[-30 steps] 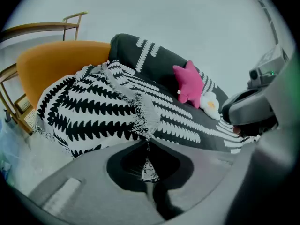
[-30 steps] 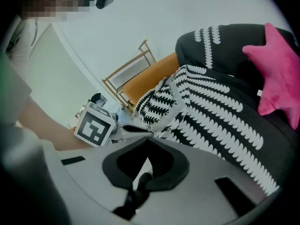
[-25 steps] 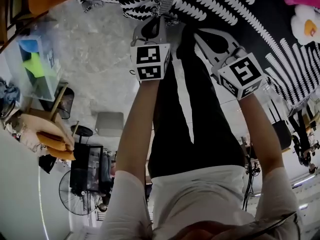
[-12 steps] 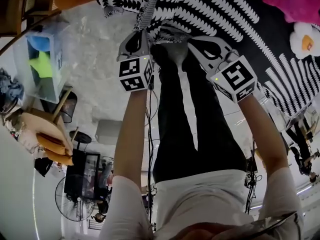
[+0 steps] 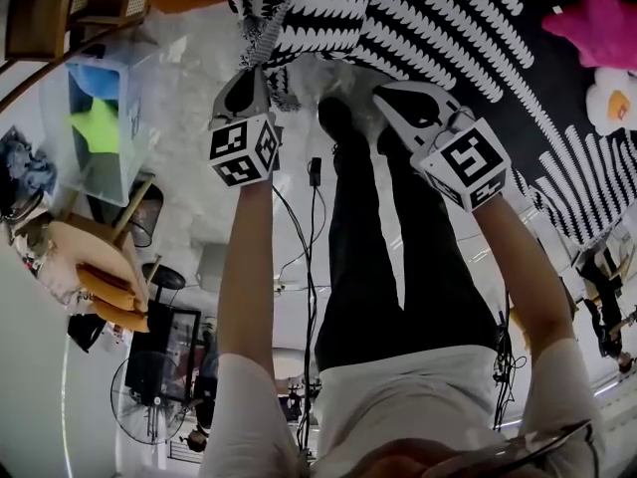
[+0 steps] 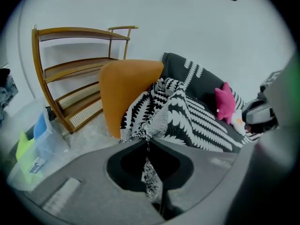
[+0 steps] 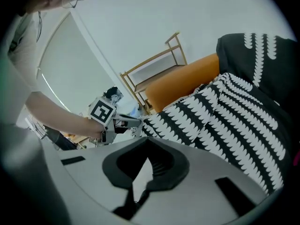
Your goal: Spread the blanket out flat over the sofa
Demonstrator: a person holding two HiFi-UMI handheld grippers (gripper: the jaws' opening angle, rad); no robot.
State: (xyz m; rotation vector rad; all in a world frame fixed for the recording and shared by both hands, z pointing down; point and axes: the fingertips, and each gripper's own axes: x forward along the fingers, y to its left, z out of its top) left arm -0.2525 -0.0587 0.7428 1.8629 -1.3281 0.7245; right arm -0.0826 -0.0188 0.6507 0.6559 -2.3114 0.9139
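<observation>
While standing in black trousers on the pale floor (image 5: pixel 189 167), held one tool in each hand with both arms stretched forward. Had the left tool (image 6: pixel 147 139) clamped shut on a narrow strip of the black-and-white blanket (image 6: pixel 187 116), with cloth trailing down between the jaws into the hollow behind them. Had the right tool (image 7: pixel 147 138) closed on the same hem, with a pale sliver of fabric caught between its jaws. Held the two tools near each other, the left at the blanket's corner just beside the sofa (image 6: pixel 117 102) and its orange arm (image 6: pixel 136 78). Found the blanket bunched and rumpled against that arm, then lying smoother across the seat and up over the sofa's back. Noted a pink plush (image 6: pixel 224 102) and a white flower-shaped plush (image 5: pixel 615 96) resting on the blanket farther along, well apart from both tools. Spotted a clear plastic box (image 5: pixel 105 118) with blue and green contents on the floor at the left, and a curved wooden shelf (image 6: pixel 75 69) beyond it against the white wall.
</observation>
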